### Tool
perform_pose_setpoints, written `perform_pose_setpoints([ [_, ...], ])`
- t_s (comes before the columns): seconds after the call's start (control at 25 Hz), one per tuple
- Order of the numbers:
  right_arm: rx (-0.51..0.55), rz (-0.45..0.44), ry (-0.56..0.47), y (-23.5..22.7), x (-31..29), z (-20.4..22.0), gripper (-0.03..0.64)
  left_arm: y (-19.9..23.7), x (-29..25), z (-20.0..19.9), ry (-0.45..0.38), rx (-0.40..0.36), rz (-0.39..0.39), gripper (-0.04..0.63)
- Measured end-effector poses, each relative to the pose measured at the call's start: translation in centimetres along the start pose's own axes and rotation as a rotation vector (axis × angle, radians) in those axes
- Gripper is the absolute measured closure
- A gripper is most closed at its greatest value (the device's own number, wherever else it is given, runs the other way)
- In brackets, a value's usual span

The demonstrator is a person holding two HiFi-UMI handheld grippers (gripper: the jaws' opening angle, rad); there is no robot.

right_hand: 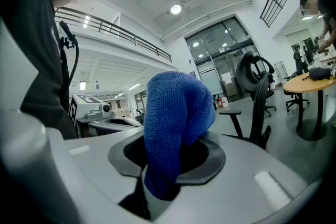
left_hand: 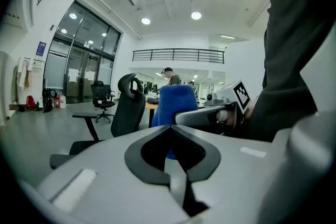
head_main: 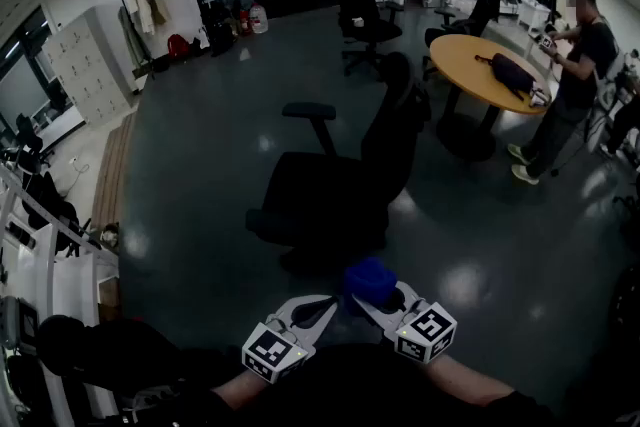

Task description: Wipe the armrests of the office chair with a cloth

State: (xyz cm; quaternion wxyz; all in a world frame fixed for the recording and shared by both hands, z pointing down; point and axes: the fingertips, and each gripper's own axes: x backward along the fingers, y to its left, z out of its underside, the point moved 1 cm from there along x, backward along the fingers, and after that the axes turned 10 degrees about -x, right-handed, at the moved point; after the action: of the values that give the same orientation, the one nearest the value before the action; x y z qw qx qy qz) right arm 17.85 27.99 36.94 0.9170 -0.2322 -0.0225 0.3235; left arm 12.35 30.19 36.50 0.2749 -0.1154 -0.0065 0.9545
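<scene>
Evidently no wiping was under way. The blue cloth (head_main: 368,279) was well apart from the office chair (head_main: 335,190), bunched upright in the right gripper (head_main: 374,303). That gripper's jaws were clamped on the cloth's lower part, so the free wad stood out ahead like a pad, ready for pressing on a surface. The left gripper (head_main: 322,307) sat just beside it, jaws drawn together on nothing, probably kept free to steady the chair. Both were held low, close to the person's body, with the chair out in front and its one visible armrest (head_main: 309,111) on the far side. The only container was a dark bag (head_main: 513,73) lying toward the right edge of the round table (head_main: 470,55); its contents could not be seen.
</scene>
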Motion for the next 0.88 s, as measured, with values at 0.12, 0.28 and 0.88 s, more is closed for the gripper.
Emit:
perform_pose_setpoints([
  [0.12, -0.004, -0.001, 0.002, -0.1, -0.4, -0.1, 0.482, 0.4, 0.0, 0.1, 0.004, -0.004, 0.000, 0.577],
  [0.28, -0.010, -0.002, 0.004, -0.4, -0.3, 0.0, 0.482, 0.4, -0.3, 0.1, 0.006, 0.001, -0.004, 0.577],
  [0.88, -0.044, -0.042, -0.005, -2.6, 0.2, -1.4, 0.482, 1.0, -2.3, -0.4, 0.031, 0.014, -0.052, 0.577],
])
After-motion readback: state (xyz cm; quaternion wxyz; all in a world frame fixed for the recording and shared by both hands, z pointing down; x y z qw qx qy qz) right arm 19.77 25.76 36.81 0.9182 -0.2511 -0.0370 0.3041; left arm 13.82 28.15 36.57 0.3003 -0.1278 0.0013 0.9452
